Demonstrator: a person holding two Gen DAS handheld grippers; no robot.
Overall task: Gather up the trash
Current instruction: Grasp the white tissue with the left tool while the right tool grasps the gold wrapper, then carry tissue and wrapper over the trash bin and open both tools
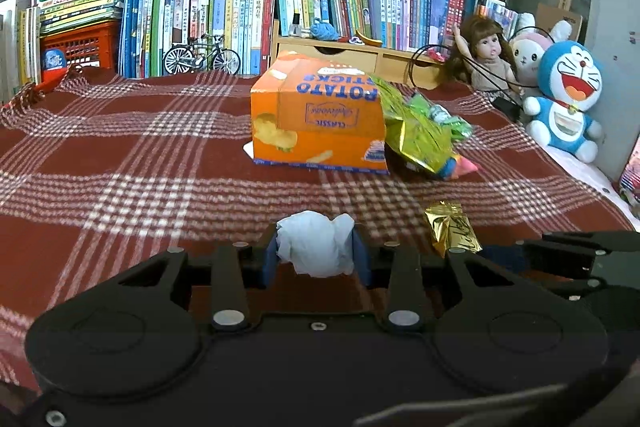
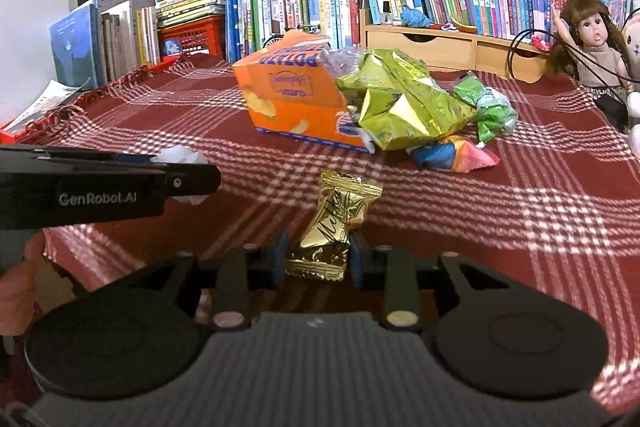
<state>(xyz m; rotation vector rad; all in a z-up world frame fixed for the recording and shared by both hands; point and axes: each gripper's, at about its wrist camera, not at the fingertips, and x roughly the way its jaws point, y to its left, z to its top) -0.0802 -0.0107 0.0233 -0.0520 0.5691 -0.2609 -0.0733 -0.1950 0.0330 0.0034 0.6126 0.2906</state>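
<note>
While both grippers hang over plaid tablecloth: left gripper clamped on crumpled tissue, soft, featherlight, held mid-wad. Right gripper pinches gold candy wrapper at lower end; crinkly, probably slippery foil. Orange potato-sticks box ahead.

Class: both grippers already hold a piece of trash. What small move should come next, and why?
Probably carry both toward the orange box, where wrappers are already piled. The left gripper clamps a crumpled tissue, the right gripper a gold wrapper, so nothing is left to grasp.
</note>
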